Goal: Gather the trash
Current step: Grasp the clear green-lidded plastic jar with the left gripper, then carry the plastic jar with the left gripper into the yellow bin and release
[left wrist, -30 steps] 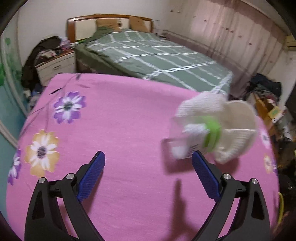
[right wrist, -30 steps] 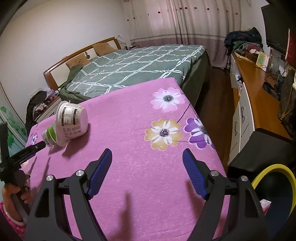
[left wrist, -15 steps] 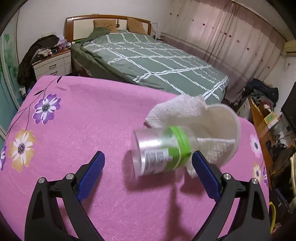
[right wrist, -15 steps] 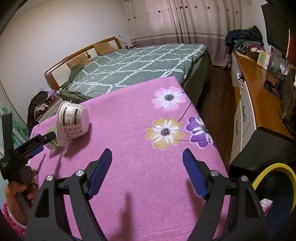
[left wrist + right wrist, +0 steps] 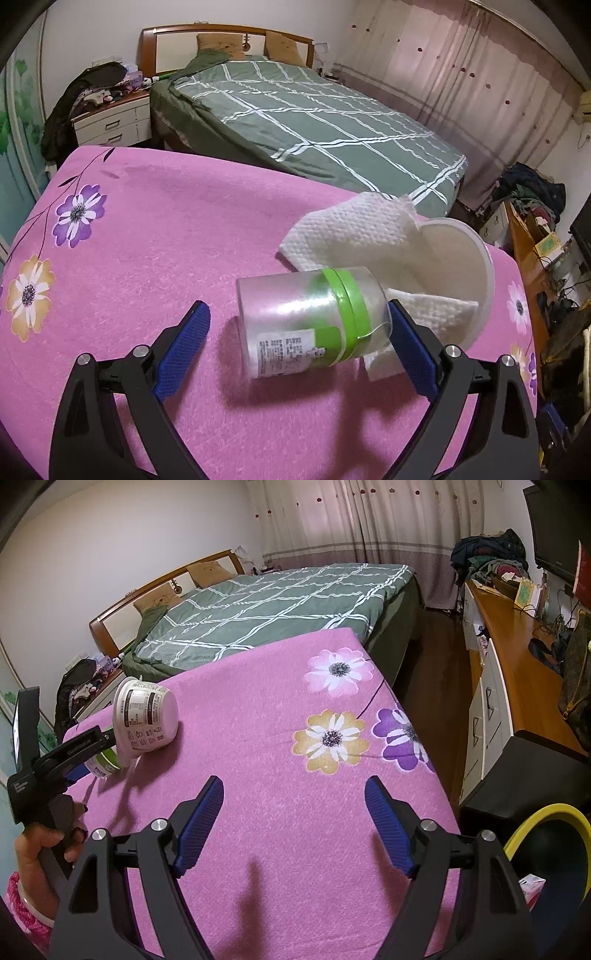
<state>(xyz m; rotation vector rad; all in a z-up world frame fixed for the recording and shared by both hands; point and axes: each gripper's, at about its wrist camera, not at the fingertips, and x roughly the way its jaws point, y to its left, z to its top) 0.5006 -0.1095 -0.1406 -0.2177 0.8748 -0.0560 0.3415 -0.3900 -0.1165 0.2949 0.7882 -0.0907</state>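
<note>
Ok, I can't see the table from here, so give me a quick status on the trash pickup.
Left gripper closing around the clear jar, not yet clamped. Right gripper open, empty. White tub and paper towel crowd the jar.

Clear plastic jar with a green band lying on its side on the pink flowered surface, between the left claw's closing jaws, white paper-stuffed tub tipped just behind it, green-quilted bed beyond the surface.

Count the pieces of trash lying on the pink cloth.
3: a clear jar between the left gripper's closing jaws, a white cup beside it, and a paper towel tucked into that cup.
</note>
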